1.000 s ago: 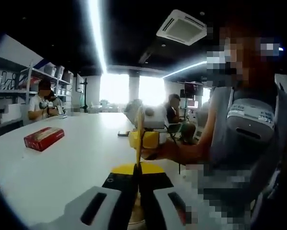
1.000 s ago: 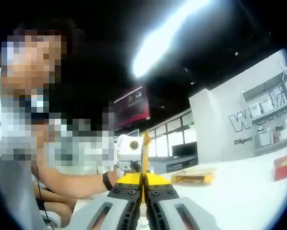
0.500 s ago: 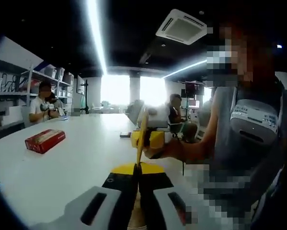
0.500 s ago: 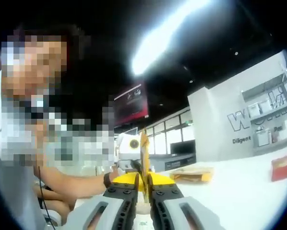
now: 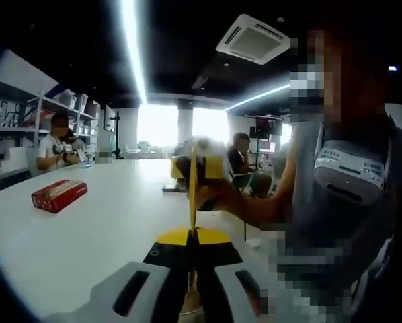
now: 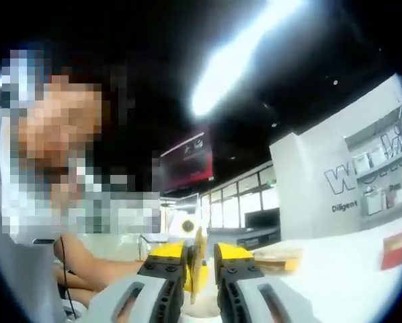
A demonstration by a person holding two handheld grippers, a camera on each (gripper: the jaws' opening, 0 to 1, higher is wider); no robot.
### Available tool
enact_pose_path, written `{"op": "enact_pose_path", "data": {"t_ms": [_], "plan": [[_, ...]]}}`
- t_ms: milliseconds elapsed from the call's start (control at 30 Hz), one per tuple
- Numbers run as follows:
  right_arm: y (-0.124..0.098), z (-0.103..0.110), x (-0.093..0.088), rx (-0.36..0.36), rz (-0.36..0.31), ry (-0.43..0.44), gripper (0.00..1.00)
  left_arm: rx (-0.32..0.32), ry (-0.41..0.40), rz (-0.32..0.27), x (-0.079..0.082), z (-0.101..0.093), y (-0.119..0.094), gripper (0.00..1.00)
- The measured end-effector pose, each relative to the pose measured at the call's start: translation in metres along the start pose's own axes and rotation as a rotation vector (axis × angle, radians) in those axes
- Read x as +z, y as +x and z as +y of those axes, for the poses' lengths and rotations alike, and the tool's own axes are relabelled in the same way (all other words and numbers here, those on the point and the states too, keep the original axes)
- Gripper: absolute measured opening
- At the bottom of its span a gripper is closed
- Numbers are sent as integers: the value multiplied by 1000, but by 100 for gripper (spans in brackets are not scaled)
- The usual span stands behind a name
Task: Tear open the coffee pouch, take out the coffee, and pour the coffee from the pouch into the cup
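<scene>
Left gripper (image 5: 191, 243) sat at the bottom centre of the left gripper view with its jaws pressed together on the lower edge of the coffee pouch (image 5: 192, 195), a thin yellow strip seen edge-on and rising to mid-frame. Behind it, the right gripper (image 5: 202, 169) appeared as a motion-blurred yellow shape, so its jaws were hard to read there. On the white table (image 5: 87, 229) at mid-left lay a red box (image 5: 59, 194).

In the right gripper view, the right gripper (image 6: 199, 259) stood at the bottom centre with a narrow gap between its jaws; the coffee pouch (image 6: 197, 266) hung in that gap, and whether the pads touched it could not be made out. A pale rounded shape beneath the jaws was cut off and unclear. A tan packet (image 6: 276, 256) lay on the table at lower right, and a red box (image 6: 397, 246) was clipped by the right edge.
</scene>
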State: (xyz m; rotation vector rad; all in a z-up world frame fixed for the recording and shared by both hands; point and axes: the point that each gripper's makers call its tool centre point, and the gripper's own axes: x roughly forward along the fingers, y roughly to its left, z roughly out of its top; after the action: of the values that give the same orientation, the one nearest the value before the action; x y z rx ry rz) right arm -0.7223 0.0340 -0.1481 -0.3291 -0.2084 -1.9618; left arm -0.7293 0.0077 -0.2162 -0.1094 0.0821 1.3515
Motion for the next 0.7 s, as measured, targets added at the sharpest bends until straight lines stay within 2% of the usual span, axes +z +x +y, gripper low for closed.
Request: {"op": "enact_pose_path", "data": {"t_ms": [133, 533, 700], "plan": [[0, 2, 0, 8, 11, 1, 9, -3, -1, 14, -3, -1, 3, 4], [-1, -3, -7, -38, 36, -21, 1, 1, -2, 22, -6, 1, 3, 4], [0, 4, -3, 19, -11, 40, 4, -1, 5, 9, -3, 2, 1, 4]]}}
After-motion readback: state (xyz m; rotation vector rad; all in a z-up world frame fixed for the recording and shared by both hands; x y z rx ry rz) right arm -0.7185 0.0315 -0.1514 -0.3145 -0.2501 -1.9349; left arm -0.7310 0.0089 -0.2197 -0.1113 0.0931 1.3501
